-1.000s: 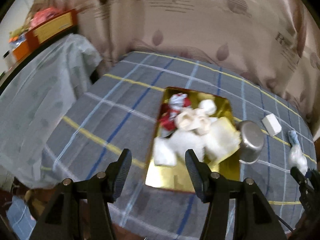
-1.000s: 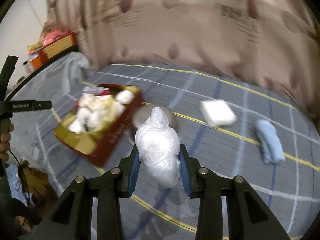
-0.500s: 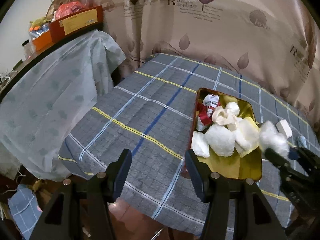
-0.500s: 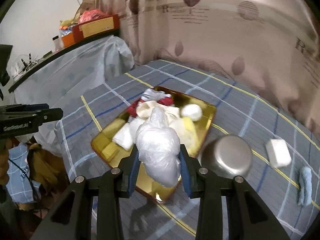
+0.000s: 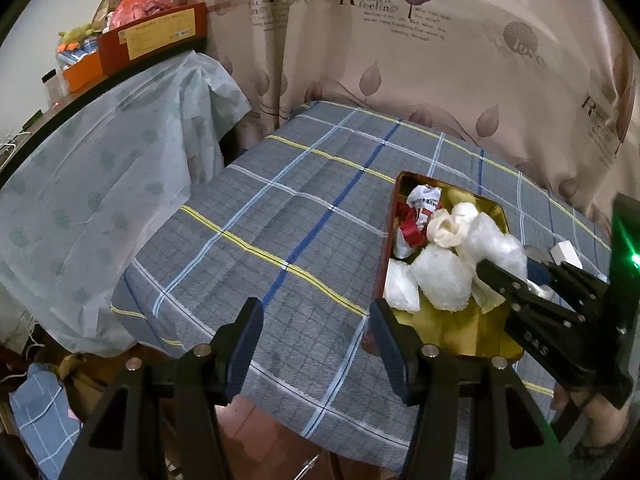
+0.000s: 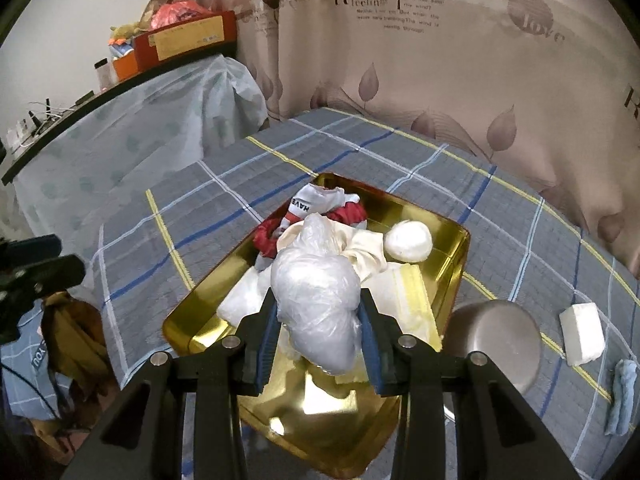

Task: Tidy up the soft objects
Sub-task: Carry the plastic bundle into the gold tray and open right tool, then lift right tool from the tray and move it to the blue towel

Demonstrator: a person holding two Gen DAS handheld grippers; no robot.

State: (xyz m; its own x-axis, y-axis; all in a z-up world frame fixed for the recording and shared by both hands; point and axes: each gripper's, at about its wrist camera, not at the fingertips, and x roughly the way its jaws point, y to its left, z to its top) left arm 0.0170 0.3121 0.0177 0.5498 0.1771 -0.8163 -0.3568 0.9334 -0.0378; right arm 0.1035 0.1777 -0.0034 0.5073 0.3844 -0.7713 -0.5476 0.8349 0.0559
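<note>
The right tool grasps a crumpled clear plastic bag between its blue pads, held above the near half of the gold tray on the plaid-covered bench. The tray holds a red-and-white cloth, a white ball and other white soft items. The left tool is released and empty, over the bench left of the tray. A steel bowl, white block and blue cloth lie right of the tray.
</note>
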